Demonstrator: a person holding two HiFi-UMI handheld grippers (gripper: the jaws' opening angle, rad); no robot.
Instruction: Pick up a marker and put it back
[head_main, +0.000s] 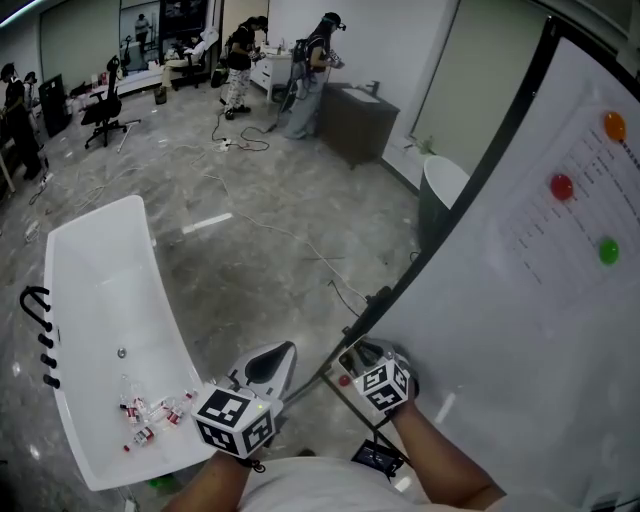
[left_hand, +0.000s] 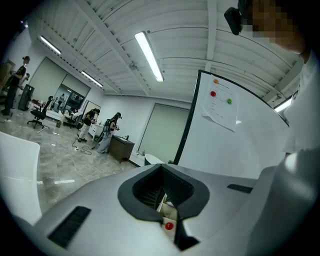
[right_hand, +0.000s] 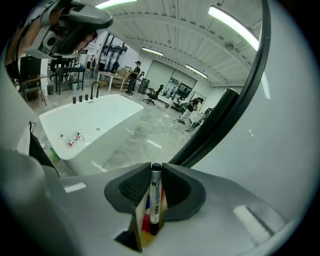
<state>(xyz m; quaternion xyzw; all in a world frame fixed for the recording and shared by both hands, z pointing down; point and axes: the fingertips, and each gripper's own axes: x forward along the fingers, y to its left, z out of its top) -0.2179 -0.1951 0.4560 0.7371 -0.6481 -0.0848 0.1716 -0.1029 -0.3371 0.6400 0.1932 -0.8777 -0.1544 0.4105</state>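
On left gripper (head_main: 283, 352): pressed together, empty, parked near bathtub (head_main: 100, 250), clear of work. On right gripper (right_hand: 156, 172): pinching black marker (right_hand: 155, 200) upright, lower end down in wooden holder (right_hand: 137, 227) among coloured markers (right_hand: 145, 220), by whiteboard (right_hand: 280, 150); upright grip likely to suit holder's slot.

floor (head_main: 260, 200): grey, glossy | carries: white bathtub (head_main: 100, 290), loose cables (head_main: 290, 240), seemingly whiteboard (head_main: 520, 330)

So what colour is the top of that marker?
Black. The marker shows best in the right gripper view.
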